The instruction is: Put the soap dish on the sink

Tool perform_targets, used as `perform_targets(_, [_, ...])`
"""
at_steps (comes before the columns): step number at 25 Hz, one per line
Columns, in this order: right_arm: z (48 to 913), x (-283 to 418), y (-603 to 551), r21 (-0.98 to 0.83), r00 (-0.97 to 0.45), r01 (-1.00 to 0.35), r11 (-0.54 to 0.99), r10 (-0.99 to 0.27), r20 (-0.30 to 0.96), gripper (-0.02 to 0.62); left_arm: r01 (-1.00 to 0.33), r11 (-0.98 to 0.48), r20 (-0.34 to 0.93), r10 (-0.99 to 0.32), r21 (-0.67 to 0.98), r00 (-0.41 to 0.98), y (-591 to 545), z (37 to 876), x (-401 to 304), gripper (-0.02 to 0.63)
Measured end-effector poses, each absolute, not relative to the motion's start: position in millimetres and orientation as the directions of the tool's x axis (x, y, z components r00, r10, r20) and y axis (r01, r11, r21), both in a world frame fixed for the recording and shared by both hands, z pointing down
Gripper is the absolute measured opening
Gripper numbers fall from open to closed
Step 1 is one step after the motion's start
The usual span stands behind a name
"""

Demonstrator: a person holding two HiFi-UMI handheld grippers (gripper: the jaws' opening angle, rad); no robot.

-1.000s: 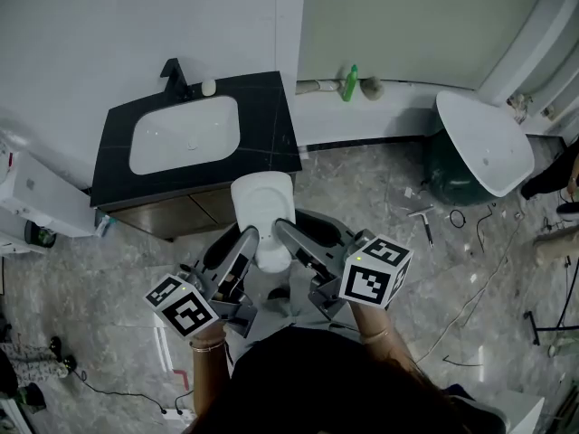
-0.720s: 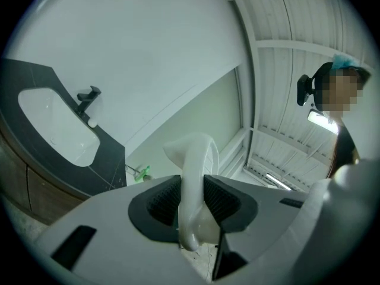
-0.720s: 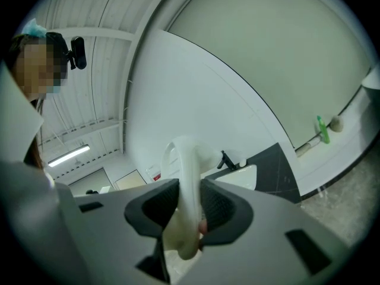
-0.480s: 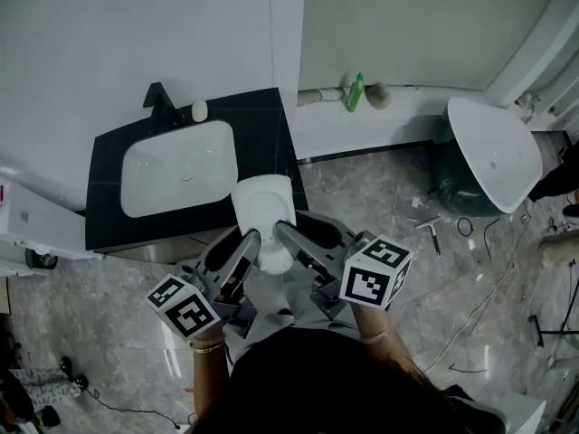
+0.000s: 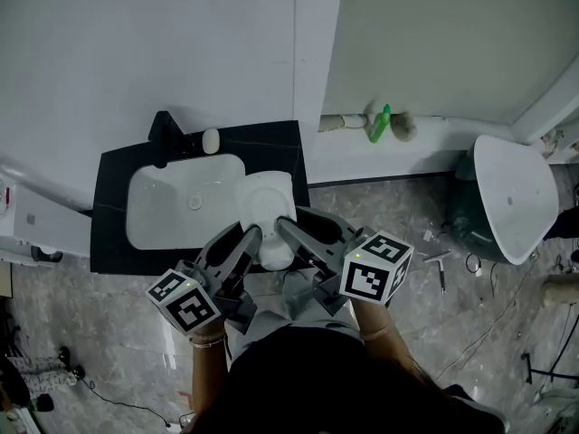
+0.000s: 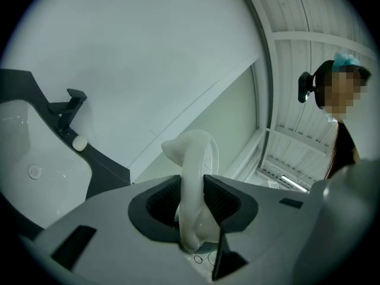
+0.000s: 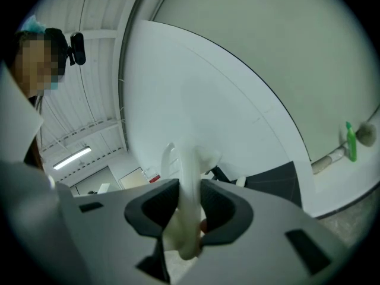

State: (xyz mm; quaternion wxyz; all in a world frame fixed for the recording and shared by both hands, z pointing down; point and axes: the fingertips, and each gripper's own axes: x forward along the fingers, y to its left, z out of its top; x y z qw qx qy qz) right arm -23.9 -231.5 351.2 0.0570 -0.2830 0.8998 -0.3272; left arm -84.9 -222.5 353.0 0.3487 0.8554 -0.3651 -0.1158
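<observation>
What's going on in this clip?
A person holds a white soap dish with both tools: the left gripper and the right gripper are each clamped on its near end. The dish hangs over the right side of the black-topped sink, beside the white basin, and seems not yet set down. A black tap stands at the back.

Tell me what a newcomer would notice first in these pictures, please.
The white soap dish, clamped by the left gripper and the right gripper, fills the centre of the head view. Just beyond it stands the black-topped sink. A separate white basin rests at the far right.
</observation>
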Motion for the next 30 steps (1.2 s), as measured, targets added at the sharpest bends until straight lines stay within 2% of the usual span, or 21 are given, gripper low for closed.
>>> perform_targets(10, [366, -35, -292, -0.634, -0.855, -0.452, 0.627, -0.508, 0.107, 0.124, -0.591, -0.43, 0.115, -0.735, 0.682, 0.668, -280, 367, -95, 0.127])
perform_targets(30, [458, -62, -422, -0.653, -0.782, -0.574, 0.494, -0.566, 0.26, 0.124, -0.586, -0.316, 0.242, -0.691, 0.746, 0.681, -417, 464, -124, 0.121])
